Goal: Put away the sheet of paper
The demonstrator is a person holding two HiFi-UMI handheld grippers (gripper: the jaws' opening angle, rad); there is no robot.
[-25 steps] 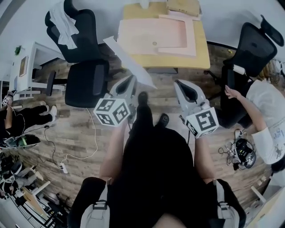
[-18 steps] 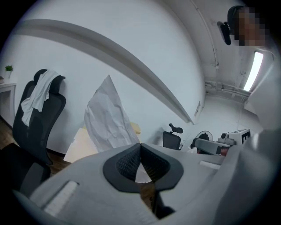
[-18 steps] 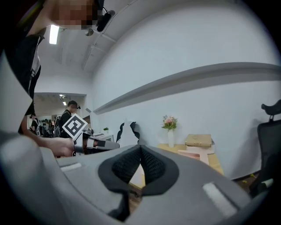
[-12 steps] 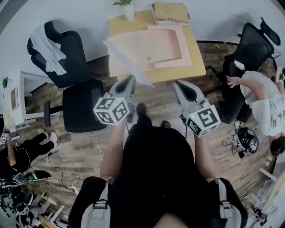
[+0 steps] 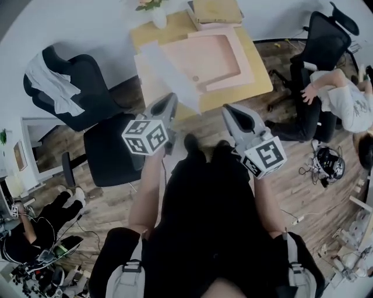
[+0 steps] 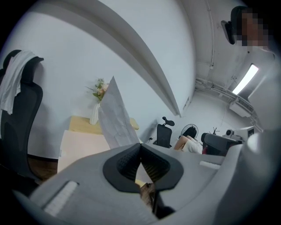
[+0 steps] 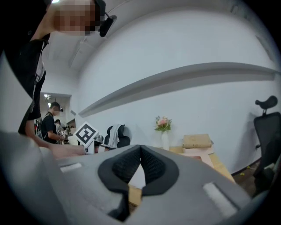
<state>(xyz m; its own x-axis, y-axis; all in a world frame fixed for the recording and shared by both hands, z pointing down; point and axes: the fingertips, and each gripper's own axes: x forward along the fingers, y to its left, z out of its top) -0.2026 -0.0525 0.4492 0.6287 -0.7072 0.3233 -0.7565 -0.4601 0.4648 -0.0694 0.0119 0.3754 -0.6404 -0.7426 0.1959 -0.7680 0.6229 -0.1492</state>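
My left gripper point(image 5: 171, 100) is shut on the near corner of a white sheet of paper point(image 5: 170, 75), which slants up and away over the front left part of a wooden table point(image 5: 260, 70). In the left gripper view the paper point(image 6: 115, 118) rises from the closed jaws of the left gripper point(image 6: 140, 147) in front of the table point(image 6: 83, 125). On the table lies a shallow pink tray point(image 5: 215, 55). My right gripper point(image 5: 228, 109) is shut on nothing, a hand's width right of the left one. Seen in its own view, the right gripper point(image 7: 140, 149) has its tips meeting.
A vase of flowers point(image 5: 157, 14) and a tan box point(image 5: 217, 10) stand at the table's far side. Black office chairs point(image 5: 111, 154) stand to the left, one draped with a white cloth point(image 5: 52, 87). Another chair point(image 5: 319, 35) and a seated person point(image 5: 344, 99) are at the right.
The person has stepped toward the table, so it sits closer and lower in view. The paper in my left gripper now reaches over the table's front left part. Both grippers stay shut.
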